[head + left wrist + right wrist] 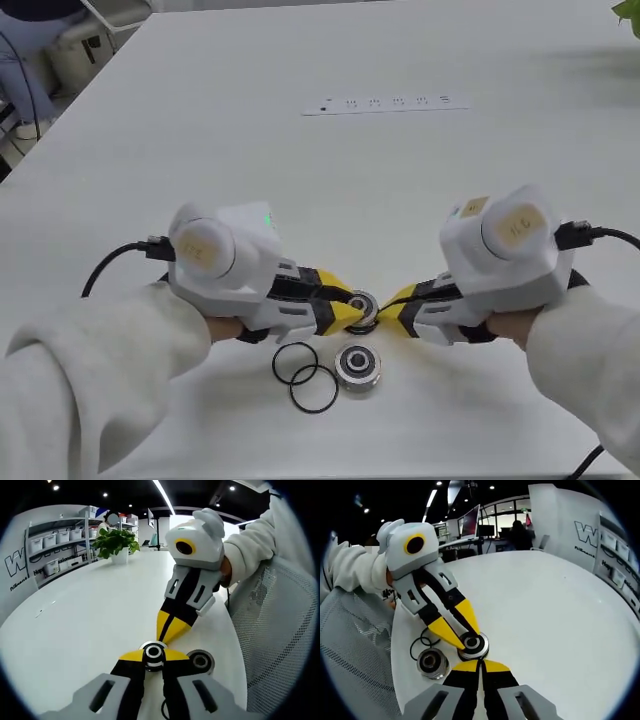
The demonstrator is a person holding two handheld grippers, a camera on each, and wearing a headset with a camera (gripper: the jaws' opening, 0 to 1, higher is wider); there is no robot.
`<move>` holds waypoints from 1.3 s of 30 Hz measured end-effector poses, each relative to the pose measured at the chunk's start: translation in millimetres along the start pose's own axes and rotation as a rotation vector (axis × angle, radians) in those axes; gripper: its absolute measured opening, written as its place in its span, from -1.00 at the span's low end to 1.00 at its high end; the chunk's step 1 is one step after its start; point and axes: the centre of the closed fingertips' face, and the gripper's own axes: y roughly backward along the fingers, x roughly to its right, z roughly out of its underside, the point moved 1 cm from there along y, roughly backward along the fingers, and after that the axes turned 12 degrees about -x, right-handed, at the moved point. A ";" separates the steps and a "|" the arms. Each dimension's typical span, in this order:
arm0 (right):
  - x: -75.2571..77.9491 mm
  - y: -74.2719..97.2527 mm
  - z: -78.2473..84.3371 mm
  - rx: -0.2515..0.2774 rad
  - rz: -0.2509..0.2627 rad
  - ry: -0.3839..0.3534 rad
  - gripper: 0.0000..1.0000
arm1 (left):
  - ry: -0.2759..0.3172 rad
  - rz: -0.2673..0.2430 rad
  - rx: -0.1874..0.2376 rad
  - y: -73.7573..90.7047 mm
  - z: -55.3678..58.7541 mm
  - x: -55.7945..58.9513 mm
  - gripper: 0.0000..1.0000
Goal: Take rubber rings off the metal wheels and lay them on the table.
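Metal wheel (362, 304), axle roughly upright, pinched by left hand-held gripper (153, 656); right hand-held gripper (479, 666) pressed together at its rim.

A small silver metal wheel (362, 308) with a dark hub sits low centre in the head view, clamped between the yellow jaws of the left gripper (356, 312). A second, matching wheel (358, 365) lies flat just below it. Two thin black rubber rings (275, 362) lie flat, overlapping, at its left.
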 end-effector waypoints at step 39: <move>-4.8 11.5 -16.7 0.049 -0.040 -0.192 -1.00 | 0.005 -0.011 0.006 0.4 0.0 -0.6 -0.86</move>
